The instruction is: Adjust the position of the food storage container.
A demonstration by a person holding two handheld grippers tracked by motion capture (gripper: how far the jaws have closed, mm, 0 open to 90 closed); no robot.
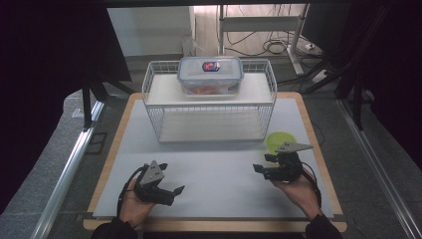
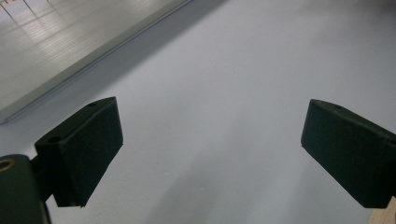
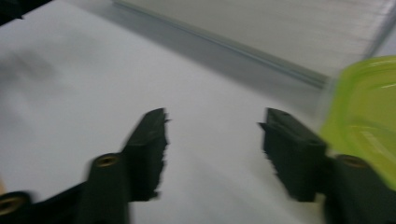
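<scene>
Both pairs of my black jaws stood open and held nothing. My left gripper (image 1: pixel 171 191) sat in my left hand (image 1: pixel 133 203) at the near left of the pale grey mat (image 1: pixel 214 169), its jaws spread wide apart and pointing toward the right. Seen from the left gripper view, the two padded black fingers (image 2: pixel 84 149) hung above bare mat, with the lower tray of the rack at the far left corner.

My right gripper (image 1: pixel 263 163) rested in my right hand (image 1: pixel 298 191) at the near right of the mat, its jaws parted less widely and pointing left and a little away from me. The right gripper view was blurred. It showed the gap between the fingers (image 3: pixel 149 149) lying over bare mat.

Just beside my right gripper, on its far side, lay a round lime-green plastic lid or dish (image 1: pixel 279 140); I could not tell which. My right gripper was not touching it as far as I could see, and its grey three-cornered plate hid part of the green rim.

Farther off, at the middle of the table, stood a white wire rack with two shelves (image 1: pixel 154 84). On its upper shelf sat a clear plastic food box with a blue-edged snap lid (image 1: pixel 210 74), with something orange inside.
</scene>
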